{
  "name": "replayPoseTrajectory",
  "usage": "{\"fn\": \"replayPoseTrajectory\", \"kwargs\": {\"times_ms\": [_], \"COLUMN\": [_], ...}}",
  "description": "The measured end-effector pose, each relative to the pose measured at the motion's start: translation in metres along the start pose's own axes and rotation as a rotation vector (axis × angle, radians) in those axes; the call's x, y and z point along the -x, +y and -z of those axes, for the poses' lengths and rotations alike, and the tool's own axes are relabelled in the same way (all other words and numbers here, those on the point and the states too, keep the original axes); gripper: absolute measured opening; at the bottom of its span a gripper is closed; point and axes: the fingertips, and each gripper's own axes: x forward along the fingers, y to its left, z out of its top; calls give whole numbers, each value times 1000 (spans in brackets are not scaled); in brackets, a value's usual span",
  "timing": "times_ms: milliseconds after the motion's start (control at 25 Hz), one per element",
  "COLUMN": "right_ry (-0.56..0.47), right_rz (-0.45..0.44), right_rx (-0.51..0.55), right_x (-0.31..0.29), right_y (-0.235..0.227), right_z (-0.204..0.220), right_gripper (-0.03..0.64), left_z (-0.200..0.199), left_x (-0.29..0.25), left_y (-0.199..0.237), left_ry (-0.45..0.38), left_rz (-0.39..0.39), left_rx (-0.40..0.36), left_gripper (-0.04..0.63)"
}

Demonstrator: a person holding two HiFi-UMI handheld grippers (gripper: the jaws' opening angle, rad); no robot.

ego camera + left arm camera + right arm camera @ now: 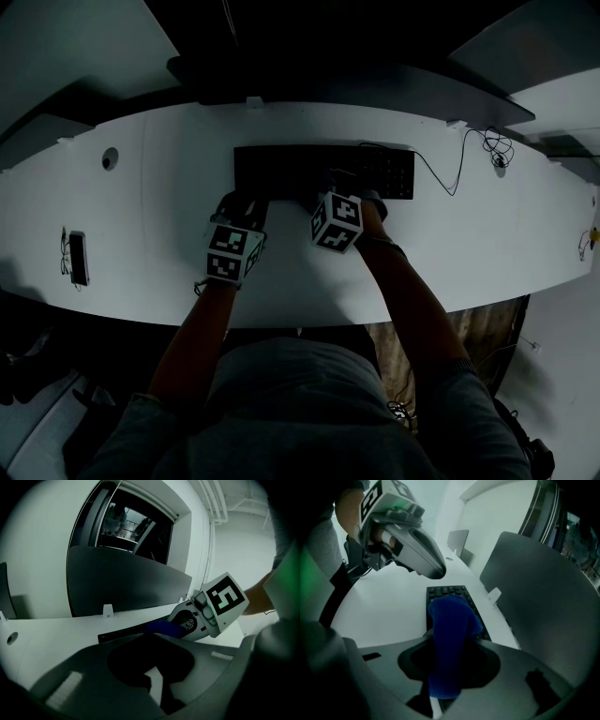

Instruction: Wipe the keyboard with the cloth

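Pinching the cloth (450, 634) between the fingers of the right gripper (342, 187), you sweep it lightly along the keyboard (281, 164) rows, with the left gripper (242, 204), its fingers pressed together and empty, ready to brace the near edge.

A: Exposure, all 3 views?
B: Dim, underexposed. The curved white desktop (159, 206) reads grey; the flat black keyboard (281, 169) loses key detail. Only the deep-blue ribbed cloth (447, 634) holds colour.
A: Optics?
B: Fisheye bending, black vignetted corners, soft foreground.
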Motion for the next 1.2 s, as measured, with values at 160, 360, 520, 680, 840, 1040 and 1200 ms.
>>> {"fn": "replayPoseTrajectory", "kwargs": {"times_ms": [160, 360, 520, 680, 840, 1040, 1200], "right_ry": [-2, 9, -2, -2, -13, -4, 1], "right_rz": [11, 8, 23, 21, 36, 43, 46], "right_rx": [-5, -17, -16, -29, -29, -23, -31], "right_x": [1, 8, 9, 13, 14, 17, 22], "right_y": [-2, -3, -6, -6, -9, -10, -11], "right_z": [7, 19, 26, 31, 35, 45, 55], "right_gripper": [138, 138, 138, 138, 138, 138, 138], "left_z": [-2, -4, -7, -7, -8, -10, -9], "left_x": [-6, -13, -19, -24, -29, -33, -35], "left_y": [-6, -15, -21, -29, -35, -42, -48], "left_ry": [0, 7, 7, 10, 14, 13, 14], "left_rz": [6, 16, 23, 28, 32, 33, 33], "left_rx": [-2, -8, -11, -14, -17, -22, -21], "left_gripper": [8, 8, 8, 8, 8, 8, 8]}}
